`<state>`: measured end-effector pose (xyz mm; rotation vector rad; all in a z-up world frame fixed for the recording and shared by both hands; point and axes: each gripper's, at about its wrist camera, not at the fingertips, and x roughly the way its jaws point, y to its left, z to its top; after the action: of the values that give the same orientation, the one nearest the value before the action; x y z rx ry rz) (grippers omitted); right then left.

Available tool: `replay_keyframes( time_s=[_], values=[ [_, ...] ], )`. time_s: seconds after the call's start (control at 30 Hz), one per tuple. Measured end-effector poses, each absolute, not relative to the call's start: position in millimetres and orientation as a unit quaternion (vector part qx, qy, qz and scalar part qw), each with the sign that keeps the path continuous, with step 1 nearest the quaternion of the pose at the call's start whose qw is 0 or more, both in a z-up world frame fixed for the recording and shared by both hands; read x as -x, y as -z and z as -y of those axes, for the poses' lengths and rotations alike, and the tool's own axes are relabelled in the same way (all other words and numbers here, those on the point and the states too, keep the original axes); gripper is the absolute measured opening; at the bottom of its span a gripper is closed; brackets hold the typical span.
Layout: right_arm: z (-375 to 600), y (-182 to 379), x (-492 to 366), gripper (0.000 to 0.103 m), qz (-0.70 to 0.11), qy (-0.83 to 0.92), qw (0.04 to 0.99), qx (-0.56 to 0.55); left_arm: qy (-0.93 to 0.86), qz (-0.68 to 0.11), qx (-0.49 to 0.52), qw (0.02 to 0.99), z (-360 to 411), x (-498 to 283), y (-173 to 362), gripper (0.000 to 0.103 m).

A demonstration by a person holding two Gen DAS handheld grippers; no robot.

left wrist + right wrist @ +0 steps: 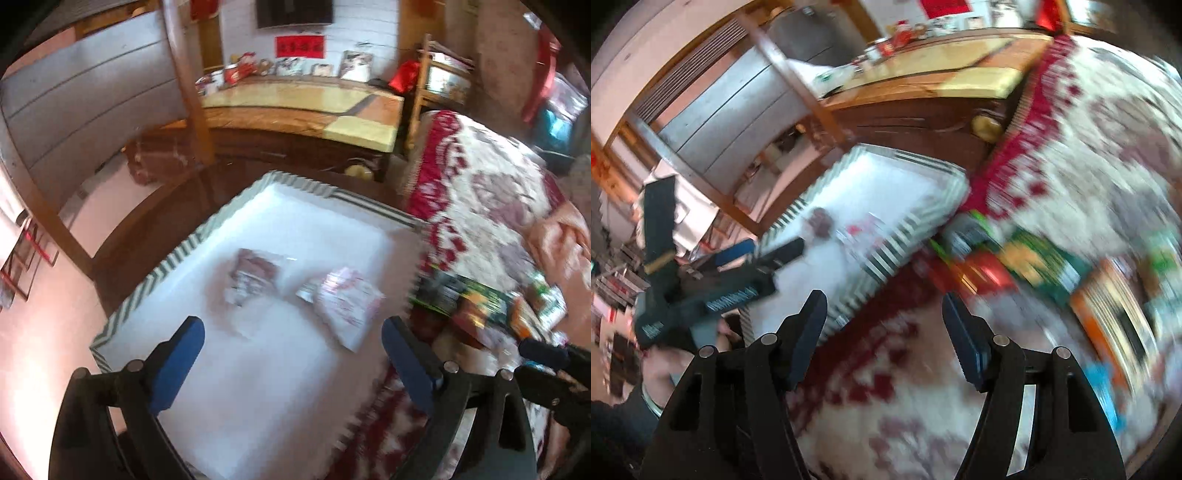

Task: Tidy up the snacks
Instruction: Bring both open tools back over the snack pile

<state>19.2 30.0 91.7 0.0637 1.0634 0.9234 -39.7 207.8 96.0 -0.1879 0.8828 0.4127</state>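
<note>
a: left gripper [291, 332] spread wide, empty, over the white tray [177, 254]. two snack packets [255, 275] lie just ahead of its tips.

b: right gripper [884, 314] gaping too (nothing held). blurred snack pile [1034, 266] ahead-right on the blanket [1089, 147].

Blurred by motion: the snack packets [1052, 273] heaped beside the striped-rim tray [886, 254] in the right wrist view, labels unreadable, count impossible to tell. Smeared too in the left wrist view [480, 306], right of the tray [147, 284]. Two packets [255, 277] inside the tray soft-edged, printing illegible. Left tongs [291, 350] cut off by the lower picture edge; same for right tongs [884, 332]. Far of the tray, small items on the bench [295, 92] too tiny to name
</note>
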Motion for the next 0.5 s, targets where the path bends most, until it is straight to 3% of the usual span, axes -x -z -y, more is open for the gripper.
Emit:
replay_keyframes(
  time_s=[0.5],
  values=[
    [124.8, -57.0, 22.1, 0.065, -0.523, -0.297, 0.799, -0.024, -0.062, -0.455, 0.081, 0.885, -105.1, 47.9, -89.2, 0.099]
  ],
)
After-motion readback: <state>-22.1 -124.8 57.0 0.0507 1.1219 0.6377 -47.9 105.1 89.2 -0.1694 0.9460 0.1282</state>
